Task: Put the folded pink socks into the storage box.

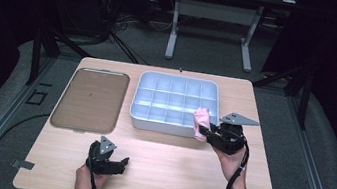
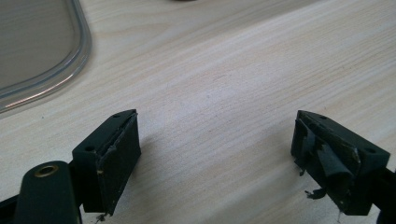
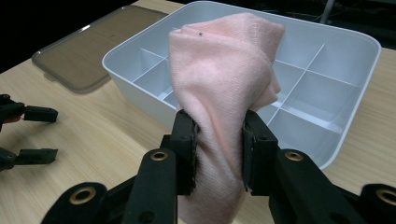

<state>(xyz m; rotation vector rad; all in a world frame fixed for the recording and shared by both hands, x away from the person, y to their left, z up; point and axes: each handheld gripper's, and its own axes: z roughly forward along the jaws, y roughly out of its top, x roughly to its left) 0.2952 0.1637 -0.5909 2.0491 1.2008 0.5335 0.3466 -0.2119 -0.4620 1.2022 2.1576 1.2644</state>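
The right gripper (image 3: 218, 140) is clenching a pink cloth (image 3: 224, 79) beside the divided tray (image 3: 357, 46); the left gripper (image 2: 217, 154) is resting released. Its jaws are gaping over bare table (image 2: 224, 70).

In the right gripper view the pink cloth (image 3: 219, 88) ran off the bottom edge, so its lower end could not be seen, and it hid the middle compartments of the box (image 3: 359, 51) behind it. The lid (image 3: 88, 60) was cut by the dark upper left. In the left gripper view the lid (image 2: 37, 46) was cropped by the left and top edges. In the high view the person's forearms left the frame at the bottom, and the tabletop (image 1: 169, 175) hid everything beneath it.
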